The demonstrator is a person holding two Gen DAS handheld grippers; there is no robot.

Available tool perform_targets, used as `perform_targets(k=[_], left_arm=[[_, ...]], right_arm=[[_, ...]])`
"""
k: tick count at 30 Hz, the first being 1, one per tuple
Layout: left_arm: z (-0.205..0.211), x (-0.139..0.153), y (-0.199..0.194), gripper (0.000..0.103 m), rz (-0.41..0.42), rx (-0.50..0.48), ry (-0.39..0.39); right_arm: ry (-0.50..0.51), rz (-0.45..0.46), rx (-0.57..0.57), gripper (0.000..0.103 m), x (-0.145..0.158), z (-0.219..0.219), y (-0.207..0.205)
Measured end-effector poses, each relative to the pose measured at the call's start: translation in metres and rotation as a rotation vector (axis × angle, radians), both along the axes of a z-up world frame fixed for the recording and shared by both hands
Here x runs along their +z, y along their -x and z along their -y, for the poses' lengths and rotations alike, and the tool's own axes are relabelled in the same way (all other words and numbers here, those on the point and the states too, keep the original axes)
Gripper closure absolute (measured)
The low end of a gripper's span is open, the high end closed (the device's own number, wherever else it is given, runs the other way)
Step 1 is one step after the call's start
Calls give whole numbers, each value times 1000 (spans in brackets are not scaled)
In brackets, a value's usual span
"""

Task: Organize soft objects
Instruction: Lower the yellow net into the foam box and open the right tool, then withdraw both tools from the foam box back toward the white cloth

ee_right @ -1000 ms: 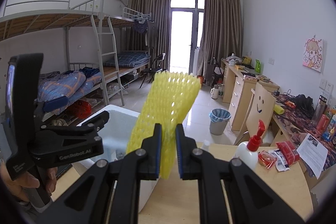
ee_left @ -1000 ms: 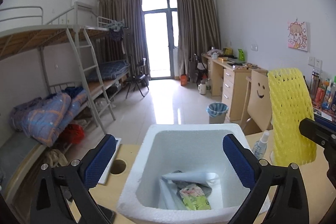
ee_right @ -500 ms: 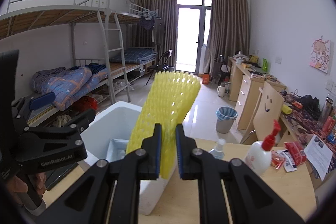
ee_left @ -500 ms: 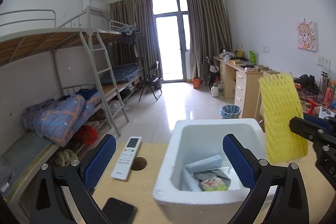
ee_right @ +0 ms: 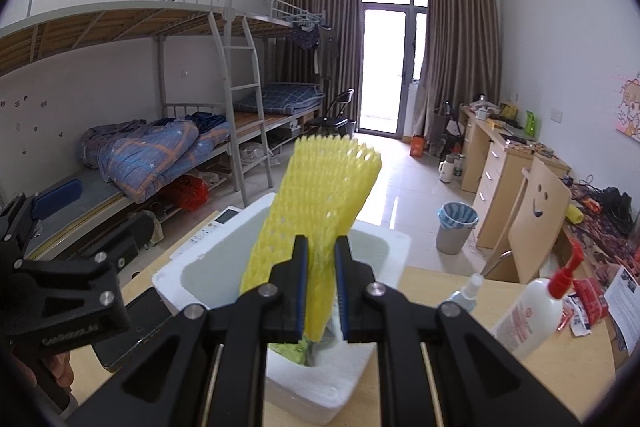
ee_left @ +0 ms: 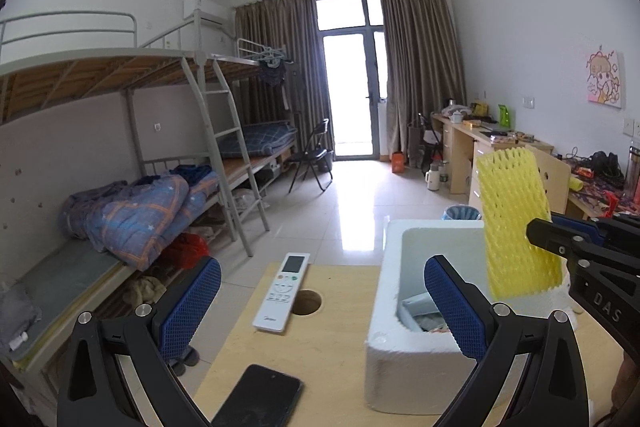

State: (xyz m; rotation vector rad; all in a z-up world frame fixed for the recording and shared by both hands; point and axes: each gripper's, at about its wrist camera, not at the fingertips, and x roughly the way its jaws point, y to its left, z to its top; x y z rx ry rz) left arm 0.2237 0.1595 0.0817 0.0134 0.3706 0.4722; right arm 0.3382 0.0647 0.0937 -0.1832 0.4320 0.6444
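My right gripper [ee_right: 321, 259] is shut on a yellow foam net sleeve [ee_right: 320, 195], holding it upright over the white foam box [ee_right: 394, 241]. From the left wrist the same yellow foam net sleeve [ee_left: 514, 227] hangs above the right side of the white foam box [ee_left: 412, 363], pinched by the right gripper [ee_left: 538, 233]. Soft packets [ee_left: 420, 313] lie in the bottom of the box. The left gripper [ee_left: 322, 303] is open and holds nothing; it hovers over the wooden table [ee_left: 320, 367], to the left of the box.
A white remote [ee_left: 283, 291] lies by a round hole [ee_left: 306, 302] in the table, with a black phone [ee_left: 260, 397] nearer me. To the right of the box stand a small spray bottle [ee_right: 466, 293] and a white pump bottle [ee_right: 532, 311]. A person's hand [ee_right: 56, 371] holds the left gripper.
The left gripper has drifted left, bringing the remote, hole and phone into view. The right gripper has carried the yellow sleeve leftward, from beside the box to above it.
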Motion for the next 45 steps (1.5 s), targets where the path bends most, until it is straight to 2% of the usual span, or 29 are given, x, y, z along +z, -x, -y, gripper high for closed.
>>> perform_targets(k=[17,18,20,21,22,24,45], left_arm=[[-6,-5,0,1,-7,7,-3],[-6,-6,-1,1,-9,1,0],[-5,-6,0,1,-7,0,-2],[-6,-5,0,1,-7,1,-2],[-6,-6,-1,1,-8,2,0],[-5,-7,-1,1,-12,-1,-1],[2,1,13,1,9,-5,-9]], right_arm=[[22,-40,-32,87,-8,-8,-15],[23,-44,-36,84,-8,-8,-16],[19,-50,-38,58,-8,-7,-18],[15,-51,-39,32,-8,-7,-18],[8,-53,-37,18,-8,-7,-18],[-19,-60,-30,13,-6,-5,-17],[-29,-32,-46,8,5,8,-2]])
